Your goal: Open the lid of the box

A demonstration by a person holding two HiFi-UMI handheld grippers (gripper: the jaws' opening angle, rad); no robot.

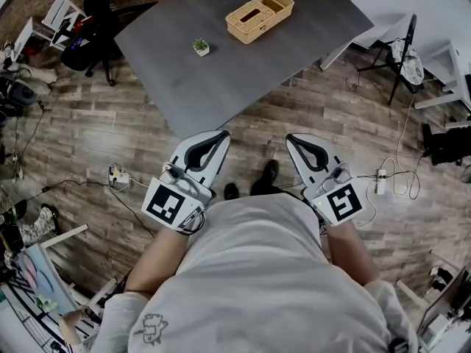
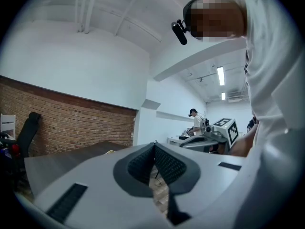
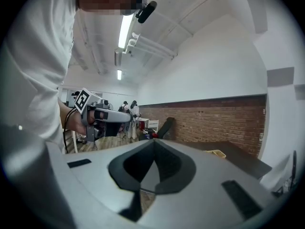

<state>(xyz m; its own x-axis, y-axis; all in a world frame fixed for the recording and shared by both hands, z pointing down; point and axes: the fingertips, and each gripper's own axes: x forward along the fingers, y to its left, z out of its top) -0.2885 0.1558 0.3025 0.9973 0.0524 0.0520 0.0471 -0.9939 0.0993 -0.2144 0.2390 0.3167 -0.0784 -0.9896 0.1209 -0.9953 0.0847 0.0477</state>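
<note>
I stand on a brown wood floor (image 1: 110,138), and a grey table (image 1: 243,72) starts just ahead at 12 o'clock. I hold my left gripper (image 1: 223,134) and my right gripper (image 1: 289,137) close to my tummy, pointing flat ahead, both shut tight with nothing in them. Far back on the table at 12 o'clock sits the tan woven box (image 1: 259,15), with a dark slot in its top.

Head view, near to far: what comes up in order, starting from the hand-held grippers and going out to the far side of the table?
Left hand-held gripper and right hand-held gripper, level with each other, both shut and empty → grey table → small potted plant → wicker box.
</note>
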